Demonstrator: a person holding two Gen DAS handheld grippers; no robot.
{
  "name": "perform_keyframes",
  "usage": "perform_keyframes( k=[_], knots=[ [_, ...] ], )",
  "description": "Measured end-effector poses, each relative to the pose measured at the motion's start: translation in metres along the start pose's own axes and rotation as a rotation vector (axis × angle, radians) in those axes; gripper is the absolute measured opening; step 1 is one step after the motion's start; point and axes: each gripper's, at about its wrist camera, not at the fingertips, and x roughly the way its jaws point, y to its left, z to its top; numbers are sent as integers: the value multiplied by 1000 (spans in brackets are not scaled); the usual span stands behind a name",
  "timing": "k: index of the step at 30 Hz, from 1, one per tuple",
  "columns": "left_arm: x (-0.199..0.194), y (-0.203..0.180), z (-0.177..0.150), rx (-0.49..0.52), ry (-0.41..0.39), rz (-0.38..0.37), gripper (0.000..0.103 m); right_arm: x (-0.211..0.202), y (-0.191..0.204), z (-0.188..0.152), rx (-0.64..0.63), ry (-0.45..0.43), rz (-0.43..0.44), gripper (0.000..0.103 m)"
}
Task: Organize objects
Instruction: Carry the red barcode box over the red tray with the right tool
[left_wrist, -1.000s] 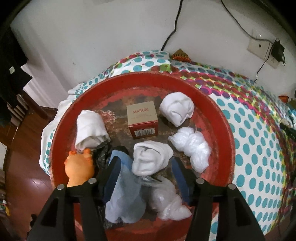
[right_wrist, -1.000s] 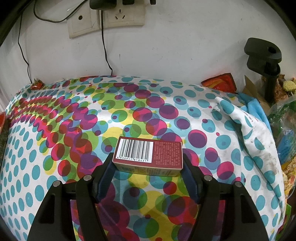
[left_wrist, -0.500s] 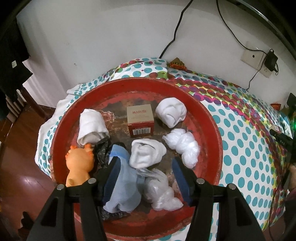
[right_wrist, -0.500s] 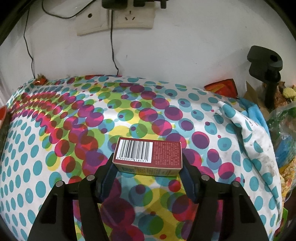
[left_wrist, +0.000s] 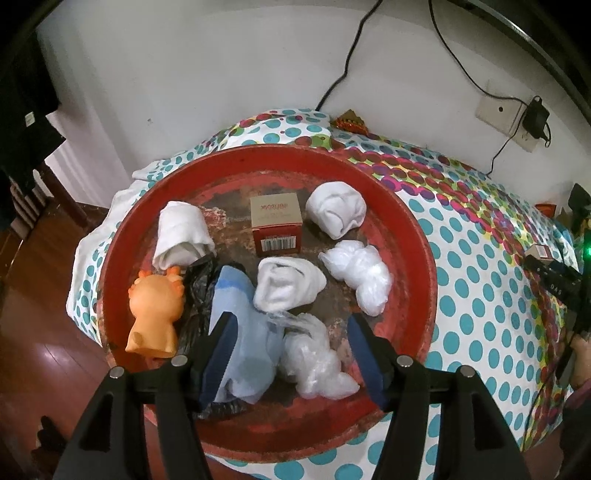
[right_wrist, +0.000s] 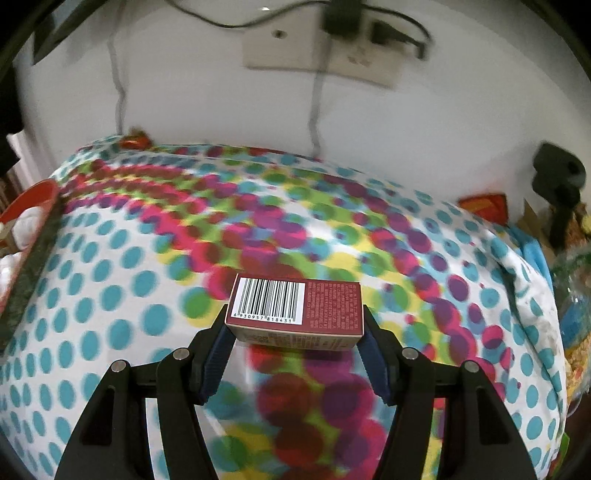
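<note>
A round red tray (left_wrist: 406, 206) sits on the dotted tablecloth. It holds three rolled white socks (left_wrist: 183, 234) (left_wrist: 336, 210) (left_wrist: 288, 284), a red-and-beige box (left_wrist: 277, 225), an orange toy (left_wrist: 157, 306), a black bag (left_wrist: 197, 291), a light blue sock (left_wrist: 240, 314) and two clear plastic bags (left_wrist: 360, 273). My left gripper (left_wrist: 290, 325) hovers over the tray's near side. Its jaws are opening, and the blue sock and a plastic bag lie below them untouched. My right gripper (right_wrist: 295, 321) is shut on a dark red barcode box (right_wrist: 295, 310) above the cloth.
The tray's rim (right_wrist: 33, 195) shows at the left edge of the right wrist view. Wall sockets with cables (right_wrist: 317, 55) hang behind the table. A black clamp stand (right_wrist: 557, 181) and cluttered bags stand at the right. Wooden floor (left_wrist: 44, 354) lies beyond the table's left edge.
The left gripper has drawn back from the tray and its jaws have widened. The right gripper has carried the barcode box leftward, and the tray's rim has come into its view.
</note>
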Motion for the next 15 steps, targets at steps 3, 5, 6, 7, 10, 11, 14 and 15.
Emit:
perform_keyframes(
  k=[3, 5, 6, 7, 10, 11, 14, 15],
  knots=[
    [-6, 5, -3, -20, -26, 49, 63, -13, 13, 1, -41, -13, 34, 61],
    [-11, 12, -6, -41, -35, 65, 63, -20, 22, 2, -72, -23, 58, 61],
    [-12, 15, -7, -46, -35, 61, 63, -24, 28, 3, -90, -30, 74, 61],
    [-14, 19, -9, -54, -37, 59, 63, -28, 34, 3, -106, -35, 86, 61],
    [-17, 25, -13, -56, -42, 61, 63, -39, 55, 4, -163, -46, 129, 61],
    [-17, 27, -15, -56, -40, 60, 63, -43, 60, 3, -183, -51, 141, 61],
    [-19, 31, -20, -49, -34, 70, 63, -54, 76, 2, -235, -64, 181, 61],
    [-19, 33, -22, -47, -32, 70, 63, -58, 81, 1, -250, -67, 194, 61]
  ],
)
